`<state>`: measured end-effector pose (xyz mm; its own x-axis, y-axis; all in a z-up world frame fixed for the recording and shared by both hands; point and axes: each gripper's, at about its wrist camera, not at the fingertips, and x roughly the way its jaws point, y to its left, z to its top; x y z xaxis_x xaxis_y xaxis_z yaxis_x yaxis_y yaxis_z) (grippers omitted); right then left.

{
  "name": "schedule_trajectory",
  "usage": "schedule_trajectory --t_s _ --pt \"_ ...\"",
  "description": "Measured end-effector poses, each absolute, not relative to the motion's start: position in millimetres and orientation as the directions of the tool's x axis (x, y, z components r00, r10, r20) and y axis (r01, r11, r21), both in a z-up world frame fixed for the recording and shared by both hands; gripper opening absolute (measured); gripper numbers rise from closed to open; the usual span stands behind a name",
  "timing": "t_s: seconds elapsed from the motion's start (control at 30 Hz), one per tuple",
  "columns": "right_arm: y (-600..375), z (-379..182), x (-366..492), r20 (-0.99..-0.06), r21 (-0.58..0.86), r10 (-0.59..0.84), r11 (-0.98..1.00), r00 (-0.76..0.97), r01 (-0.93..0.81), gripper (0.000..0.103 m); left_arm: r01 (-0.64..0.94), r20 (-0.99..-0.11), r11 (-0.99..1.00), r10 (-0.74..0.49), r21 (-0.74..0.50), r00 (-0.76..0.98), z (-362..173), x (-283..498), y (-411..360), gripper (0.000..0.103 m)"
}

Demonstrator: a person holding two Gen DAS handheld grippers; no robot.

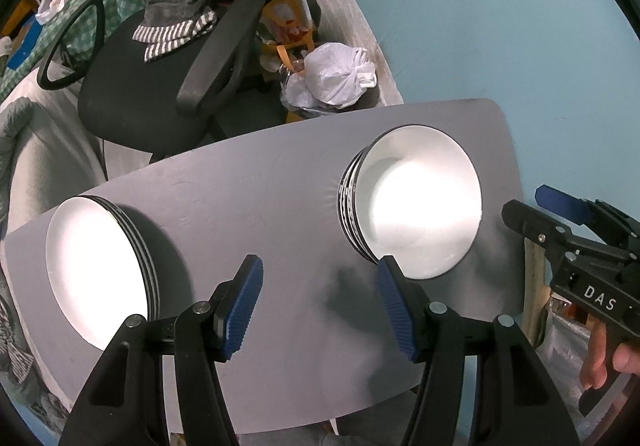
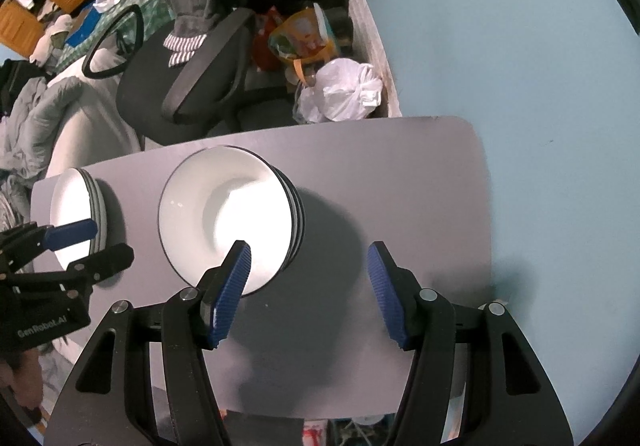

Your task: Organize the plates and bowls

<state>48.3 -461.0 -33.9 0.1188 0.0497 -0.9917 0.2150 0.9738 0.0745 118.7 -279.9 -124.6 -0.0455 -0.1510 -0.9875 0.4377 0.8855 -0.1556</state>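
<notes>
A grey table [image 1: 280,182] is carrying a stack of plates [image 1: 100,270] and, apart, a stack of bowls [image 1: 420,202]. Beyond, an office chair [image 1: 152,86] and a white bag [image 1: 340,74] are crowding its far edge. The left gripper [image 1: 320,306] and right gripper [image 2: 308,286] are hovering released, holding nothing.

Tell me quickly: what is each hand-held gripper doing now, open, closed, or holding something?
Left hand-held gripper: open, holding nothing, above the table.
Right hand-held gripper: open, holding nothing, beside the bowls.

Glossy white bowls [image 1: 420,202], glossy plates [image 1: 92,266], matt grey table [image 1: 280,206]
</notes>
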Motion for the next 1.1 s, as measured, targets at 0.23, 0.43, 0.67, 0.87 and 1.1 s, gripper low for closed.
schedule_trajectory --t_s 0.23,0.43,0.67,0.87,1.1 --pt "-467.3 -47.6 49.5 -0.990 0.117 0.099 0.974 0.100 0.197 0.060 0.414 -0.981 0.889 -0.182 -0.193 -0.066 -140.4 124.2 -282.0 0.072" --pt "-476.5 -67.2 54.7 -0.984 0.176 0.166 0.961 0.065 0.212 0.060 0.365 -0.976 0.905 -0.197 -0.219 -0.099 -159.9 134.3 -284.7 0.072" --pt "-483.8 -89.1 63.6 -0.973 0.228 0.227 0.945 0.030 0.235 0.060 0.333 -0.975 0.918 -0.192 -0.217 -0.109 -178.2 140.1 -289.6 0.072" --pt "-488.3 -105.2 65.7 -0.961 0.270 0.274 0.925 0.021 0.269 0.060 0.257 -0.956 0.925 -0.248 -0.281 -0.156 -190.3 146.1 -288.5 0.072" --pt "-490.6 -116.2 69.5 -0.955 0.286 0.297 0.912 0.005 0.293 0.060 0.211 -0.947 0.930 -0.266 -0.301 -0.181 -200.1 151.5 -286.6 0.072"
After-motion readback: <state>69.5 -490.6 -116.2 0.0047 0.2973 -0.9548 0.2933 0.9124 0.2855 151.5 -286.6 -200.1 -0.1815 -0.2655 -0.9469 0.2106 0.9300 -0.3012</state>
